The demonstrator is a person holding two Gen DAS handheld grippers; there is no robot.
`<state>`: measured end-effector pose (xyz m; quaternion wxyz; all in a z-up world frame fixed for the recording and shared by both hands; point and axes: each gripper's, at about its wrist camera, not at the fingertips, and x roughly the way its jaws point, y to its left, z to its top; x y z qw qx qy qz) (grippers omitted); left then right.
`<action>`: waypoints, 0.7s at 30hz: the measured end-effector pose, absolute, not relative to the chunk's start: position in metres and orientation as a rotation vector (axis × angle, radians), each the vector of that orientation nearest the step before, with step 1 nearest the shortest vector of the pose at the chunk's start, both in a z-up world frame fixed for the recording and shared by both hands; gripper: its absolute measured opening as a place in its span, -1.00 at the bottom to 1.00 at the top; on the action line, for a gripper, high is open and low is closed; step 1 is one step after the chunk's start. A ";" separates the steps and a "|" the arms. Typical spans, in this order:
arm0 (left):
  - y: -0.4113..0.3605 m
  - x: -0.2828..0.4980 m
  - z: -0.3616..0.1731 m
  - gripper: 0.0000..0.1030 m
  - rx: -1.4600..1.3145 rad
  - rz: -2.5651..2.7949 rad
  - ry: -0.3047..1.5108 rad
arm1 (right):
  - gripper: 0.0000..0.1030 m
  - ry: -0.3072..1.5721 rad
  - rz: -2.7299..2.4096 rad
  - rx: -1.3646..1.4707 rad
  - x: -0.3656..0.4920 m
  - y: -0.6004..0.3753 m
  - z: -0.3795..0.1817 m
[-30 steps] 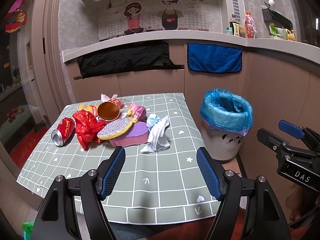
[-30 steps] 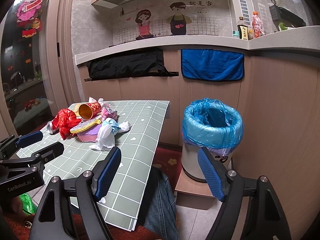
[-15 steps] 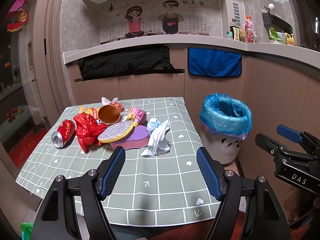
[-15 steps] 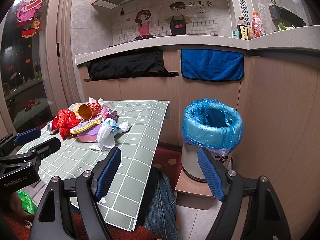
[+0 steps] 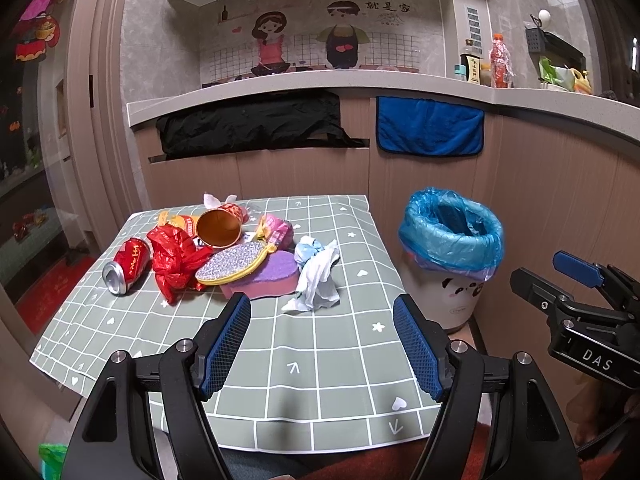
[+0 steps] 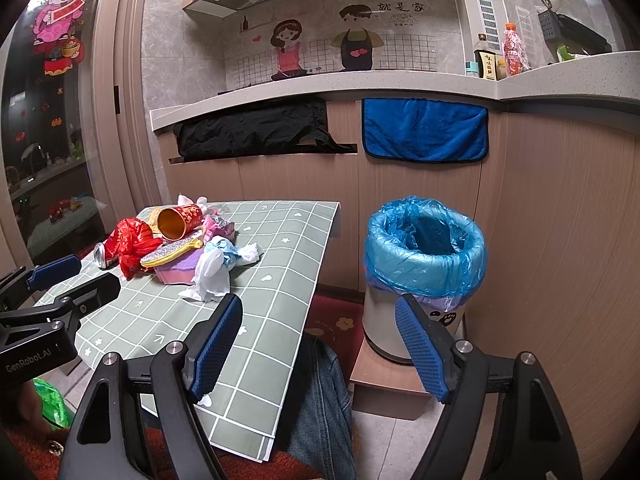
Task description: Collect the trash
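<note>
As the left wrist view stands, the left gripper hangs above the near part of the green checked table, jaws spread wide and holding nothing, apparently lined up on the trash pile further back. That pile comprises a red can, red wrapper, gold cup, purple sponge and white tissue, the nearest item. From the right wrist view, the right gripper is likewise fully open and empty, held off the table's right edge, near the blue-lined bin, which stands on a low stool beside the table, presumably for short transfers.
</note>
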<state>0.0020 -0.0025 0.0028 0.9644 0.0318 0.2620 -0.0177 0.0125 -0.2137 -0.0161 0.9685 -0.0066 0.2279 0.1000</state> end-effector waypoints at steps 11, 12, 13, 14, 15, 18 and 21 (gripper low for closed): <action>0.060 0.045 0.008 0.37 -0.004 -0.006 0.545 | 0.48 0.431 0.329 -0.083 0.067 -0.179 0.001; 0.070 0.051 0.007 0.34 -0.020 0.003 0.561 | 0.48 0.436 0.343 -0.091 0.077 -0.173 0.002; 0.082 0.058 0.006 0.31 -0.033 0.024 0.568 | 0.48 0.439 0.357 -0.098 0.084 -0.167 0.002; 0.092 0.064 0.005 0.30 -0.046 0.039 0.569 | 0.48 0.444 0.371 -0.103 0.092 -0.161 0.001; 0.102 0.068 0.005 0.30 -0.059 0.054 0.561 | 0.48 0.452 0.385 -0.109 0.101 -0.155 0.001; 0.134 0.084 0.001 0.30 -0.087 0.111 0.548 | 0.48 0.478 0.448 -0.121 0.128 -0.133 -0.001; 0.169 0.097 -0.002 0.29 -0.154 0.148 0.521 | 0.48 0.500 0.486 -0.133 0.151 -0.113 -0.003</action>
